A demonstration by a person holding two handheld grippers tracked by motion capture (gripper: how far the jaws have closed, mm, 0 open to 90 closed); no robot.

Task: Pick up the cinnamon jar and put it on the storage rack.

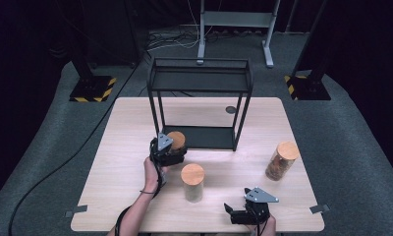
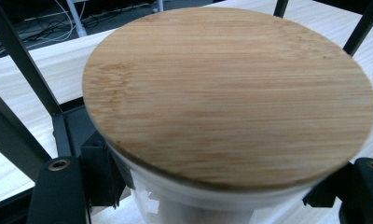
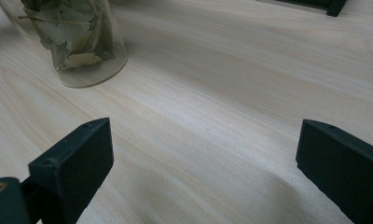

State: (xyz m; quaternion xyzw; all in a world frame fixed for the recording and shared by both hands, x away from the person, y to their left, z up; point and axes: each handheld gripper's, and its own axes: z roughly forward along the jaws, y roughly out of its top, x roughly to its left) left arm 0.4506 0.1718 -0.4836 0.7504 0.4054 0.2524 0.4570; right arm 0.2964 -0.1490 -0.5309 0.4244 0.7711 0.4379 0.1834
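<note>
A glass jar with a round bamboo lid (image 1: 176, 139) is at the front left corner of the black wire rack (image 1: 199, 78). My left gripper (image 1: 174, 150) is shut on it just below the lid. In the left gripper view the lid (image 2: 226, 93) looms large, the jaws of the left gripper (image 2: 212, 198) clasp the jar's pale body from both sides, and rack posts (image 2: 21, 60) stand behind. My right gripper (image 1: 231, 214) rests near the table's front edge, pointing left. Its jaws (image 3: 203, 163) stand wide apart over bare wood, open.
A bamboo-lidded jar of dried leaves (image 1: 192, 182) (image 3: 77, 42) stands mid-table, between the two grippers. Another lidded jar with brown contents (image 1: 281, 161) stands at the right. The rack's lower shelf (image 1: 204, 137) sits on the wooden table (image 1: 126, 196). The floor beyond holds stands and cables.
</note>
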